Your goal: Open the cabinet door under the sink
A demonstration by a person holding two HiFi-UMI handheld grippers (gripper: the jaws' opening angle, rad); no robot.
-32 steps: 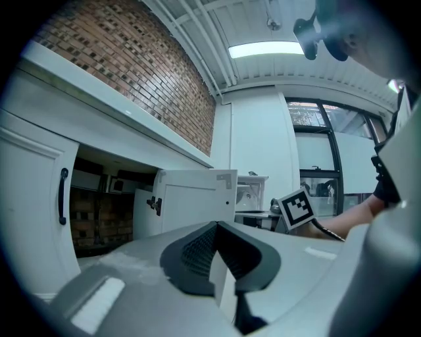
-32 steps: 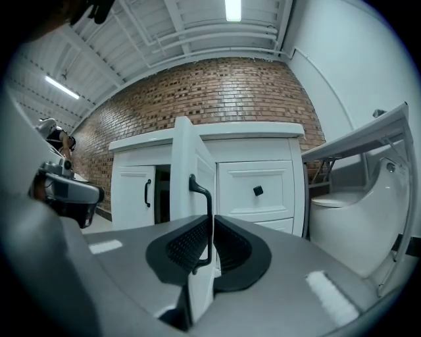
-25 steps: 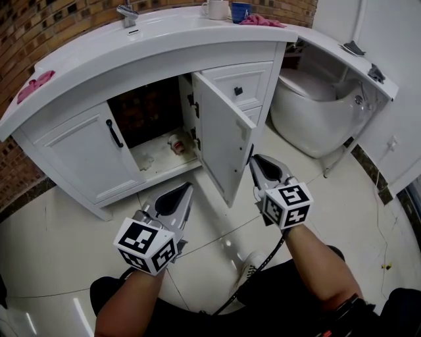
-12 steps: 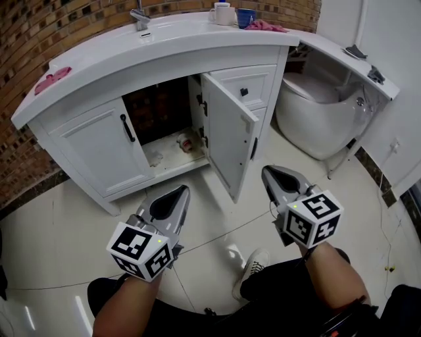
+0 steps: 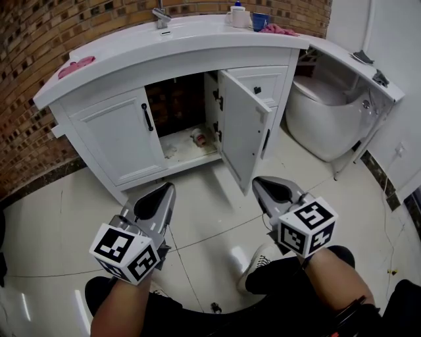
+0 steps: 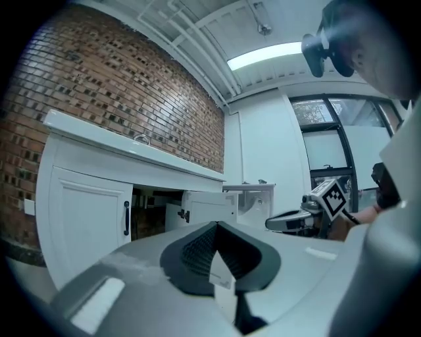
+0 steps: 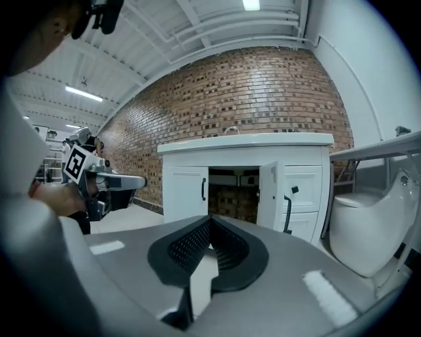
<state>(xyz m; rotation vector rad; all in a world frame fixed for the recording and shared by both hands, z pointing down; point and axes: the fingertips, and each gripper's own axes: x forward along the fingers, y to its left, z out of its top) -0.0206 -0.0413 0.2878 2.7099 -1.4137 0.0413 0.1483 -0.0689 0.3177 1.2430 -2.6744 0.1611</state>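
Observation:
The white vanity cabinet (image 5: 99, 92) under the sink has its right door (image 5: 243, 128) swung open toward me, with the black handle (image 5: 266, 143) on its outer face. The left door (image 5: 122, 135) is closed. Both grippers hang over the floor tiles in front of the cabinet, well short of it. My left gripper (image 5: 163, 187) is shut and holds nothing. My right gripper (image 5: 258, 182) is shut and empty too, below the open door's free edge. The open door (image 7: 268, 194) and the dark cabinet inside show ahead of the right gripper (image 7: 209, 219). The left gripper (image 6: 214, 225) looks toward the same opening.
A small object (image 5: 198, 137) lies on the cabinet floor. On the counter are cups (image 5: 260, 20) and a pink cloth (image 5: 75, 66). A white toilet (image 5: 322, 112) under a shelf (image 5: 355, 62) stands to the right. My shoe (image 5: 253, 266) is on the glossy tiles.
Both grippers have drawn back from the cabinet toward me. The right gripper, which was close to the open door's handle edge, has come away from it. The door stays open.

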